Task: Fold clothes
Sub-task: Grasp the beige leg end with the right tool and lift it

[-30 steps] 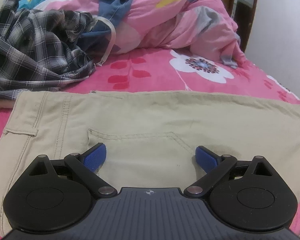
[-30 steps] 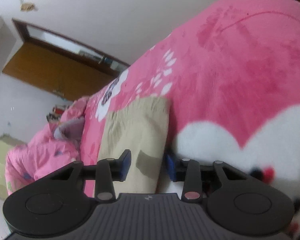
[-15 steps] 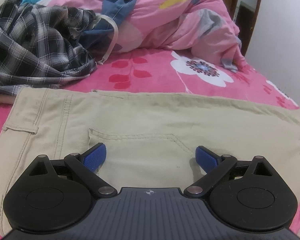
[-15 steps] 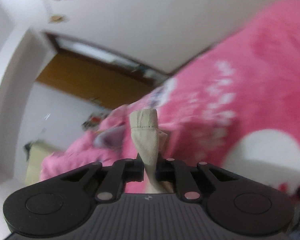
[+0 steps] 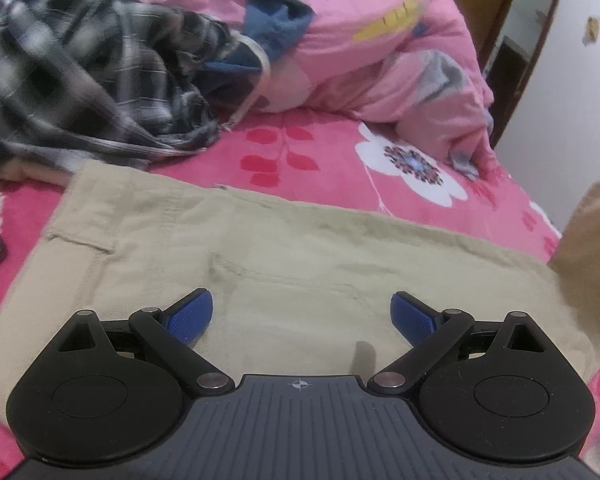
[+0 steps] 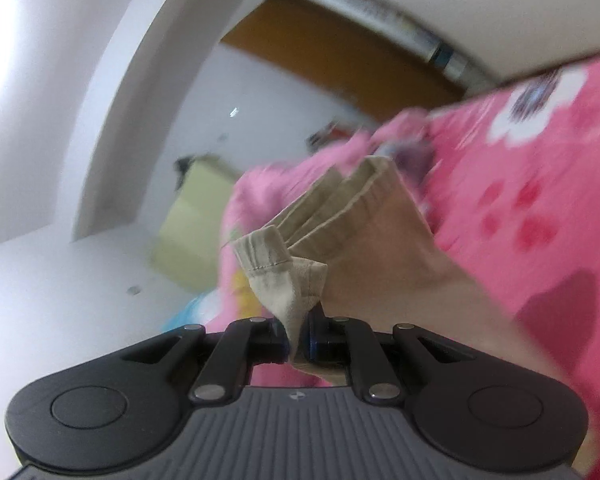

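Khaki trousers [image 5: 284, 248] spread flat across the pink flowered bedspread [image 5: 332, 160], waistband and back pocket toward the left, legs running off to the right, where the far end rises off the bed as a tan flap at the picture's edge. Woven cotton by the look of it: soft and limp, light enough for one tong to carry, yet with some body at the seams and hems, so likely to drape in broad folds rather than collapse (the stitched cuff looks the firmest bit). Not slippery, not fragile; creases easily, judging by the ripples near the pocket. Best taken at a hem or the waistband, both layers together, since a pinch in mid-cloth would probably lift one layer only. In the right wrist view, cuff end [image 6: 284, 256] bunched and nipped between the pads of the right gripper [image 6: 298, 340], clamped tight on the cloth and raised clear of the bed, picture blurred with motion. Left gripper [image 5: 302, 314] spread wide, blue pads well apart, poised low over the seat of the trousers near the pocket, gripping nothing; contact with the cloth impossible to tell. Beyond: crumpled plaid shirt [image 5: 80, 80] just past the waistband, blue garment [image 5: 268, 28] against the heaped pink quilt [image 5: 400, 64], dark doorway at the far right.
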A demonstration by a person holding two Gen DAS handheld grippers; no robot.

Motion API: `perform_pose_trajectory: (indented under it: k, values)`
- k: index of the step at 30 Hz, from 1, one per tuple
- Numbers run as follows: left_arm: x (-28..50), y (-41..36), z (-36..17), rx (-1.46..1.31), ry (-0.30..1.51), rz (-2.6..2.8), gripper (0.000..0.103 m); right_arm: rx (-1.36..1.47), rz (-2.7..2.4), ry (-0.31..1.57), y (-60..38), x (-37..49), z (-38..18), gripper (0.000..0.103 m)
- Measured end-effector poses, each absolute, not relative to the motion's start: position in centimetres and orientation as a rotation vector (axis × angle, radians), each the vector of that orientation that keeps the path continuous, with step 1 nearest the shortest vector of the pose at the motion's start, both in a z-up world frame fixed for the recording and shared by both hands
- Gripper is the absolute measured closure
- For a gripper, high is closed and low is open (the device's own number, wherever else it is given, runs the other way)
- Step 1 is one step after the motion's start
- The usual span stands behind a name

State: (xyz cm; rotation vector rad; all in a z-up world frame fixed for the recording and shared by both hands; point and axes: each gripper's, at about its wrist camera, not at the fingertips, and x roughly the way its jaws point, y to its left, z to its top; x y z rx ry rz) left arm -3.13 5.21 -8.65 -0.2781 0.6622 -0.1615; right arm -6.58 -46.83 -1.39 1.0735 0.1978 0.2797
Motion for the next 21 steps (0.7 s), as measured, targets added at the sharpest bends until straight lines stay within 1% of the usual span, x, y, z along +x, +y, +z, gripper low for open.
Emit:
perform_pose_trajectory:
  k: [9, 12, 17, 21]
  values:
    - [-8.2, 11.0, -6.4, -0.421, 0.626, -0.15, 0.006, 1.145, 0.615, 0.278, -32.1, -5.4, -2.6, 0.093]
    - [-10.4, 13.6, -6.1, -0.47, 0.617, -0.119, 0.006, 1.059, 0.734, 0.353, -24.5, -5.6, -3.7, 0.093]
    - [-12.2, 17.1, -6.6, -0.529, 0.599, -0.075, 0.006, 0.839, 0.794, 0.645, -12.8, -5.1, -9.3, 0.093]
    - [-12.7, 19.4, -7.8, -0.612, 0.602, -0.071, 0.006, 0.703, 0.733, 0.727, -9.0, -5.8, -11.2, 0.093]
